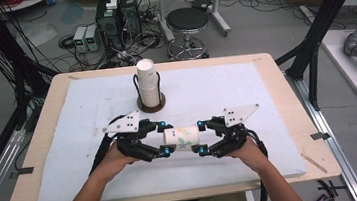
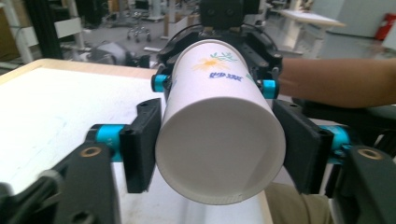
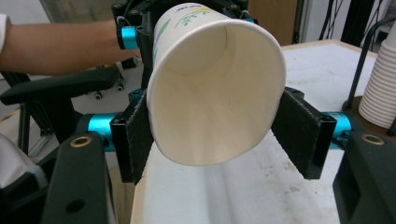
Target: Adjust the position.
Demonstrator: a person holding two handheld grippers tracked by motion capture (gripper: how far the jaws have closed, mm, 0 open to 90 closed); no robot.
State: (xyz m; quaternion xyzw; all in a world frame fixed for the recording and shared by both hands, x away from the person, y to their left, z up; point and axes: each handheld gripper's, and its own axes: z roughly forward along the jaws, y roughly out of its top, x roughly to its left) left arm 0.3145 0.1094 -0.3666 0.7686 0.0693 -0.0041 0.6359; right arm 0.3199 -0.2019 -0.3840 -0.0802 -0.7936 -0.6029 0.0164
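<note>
A white paper cup (image 1: pixel 183 137) with a green and yellow flower print lies on its side in the air, held between both grippers just above the white mat. My left gripper (image 1: pixel 163 138) is shut on the cup's closed bottom end (image 2: pixel 219 135), a black pad (image 2: pixel 142 144) pressing each side. My right gripper (image 1: pixel 201 137) is shut on the open mouth end (image 3: pixel 210 93), and its pads (image 3: pixel 299 135) squeeze the rim into an oval. Past the cup, each gripper view shows the other gripper and forearm.
A stack of white paper cups (image 1: pixel 148 83) stands upright in a black wire holder on a brown round base (image 1: pixel 152 105), behind the grippers at mid-table. A white foam mat (image 1: pixel 72 157) covers the wooden table (image 1: pixel 286 94). A stool (image 1: pixel 186 21) and electronics stand on the floor beyond.
</note>
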